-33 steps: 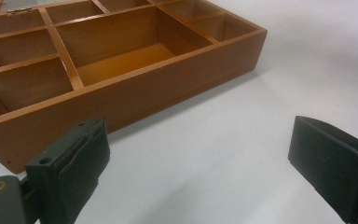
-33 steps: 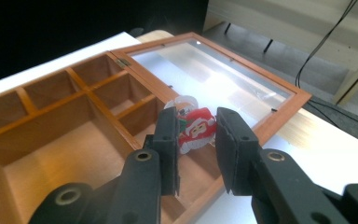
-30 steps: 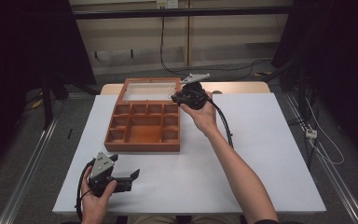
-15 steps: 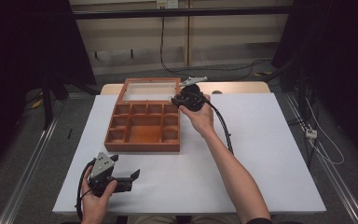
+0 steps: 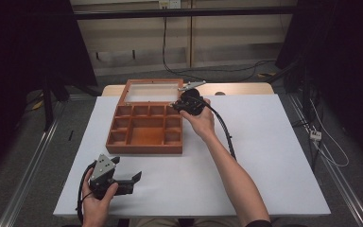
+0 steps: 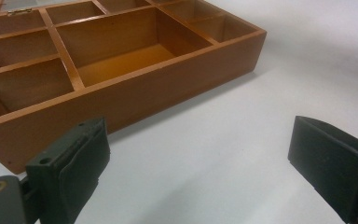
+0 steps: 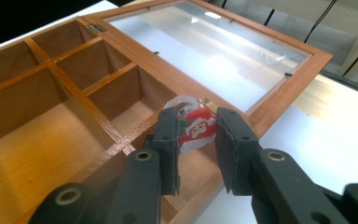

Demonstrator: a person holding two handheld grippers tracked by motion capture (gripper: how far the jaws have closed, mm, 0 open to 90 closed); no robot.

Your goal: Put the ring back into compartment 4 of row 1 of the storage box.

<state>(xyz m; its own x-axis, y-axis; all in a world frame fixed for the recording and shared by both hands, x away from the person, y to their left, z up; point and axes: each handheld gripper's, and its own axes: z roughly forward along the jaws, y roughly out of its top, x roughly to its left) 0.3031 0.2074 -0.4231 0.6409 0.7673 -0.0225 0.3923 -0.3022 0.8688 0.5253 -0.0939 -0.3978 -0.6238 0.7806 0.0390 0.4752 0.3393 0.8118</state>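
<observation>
An open wooden box (image 5: 144, 149) with several compartments lies on the white table, its glass lid (image 5: 152, 92) folded flat behind it. My right gripper (image 7: 196, 135) is shut on a small round Santa ornament (image 7: 196, 130) and holds it just over the box's back right corner compartment (image 7: 135, 116). In the high view the right gripper (image 5: 177, 105) reaches in from the right. My left gripper (image 5: 126, 169) rests near the table's front left, open with nothing between its fingers. The left gripper (image 6: 214, 154) faces the box's front wall (image 6: 135, 98).
The white table (image 5: 274, 156) stretches wide to the right of the box. A black cable (image 5: 224, 132) trails from the right gripper along the forearm. Dark curtains and floor rails flank the table.
The right gripper has sunk a little with the ornament toward the box's back right compartment. The left gripper has kept still.
</observation>
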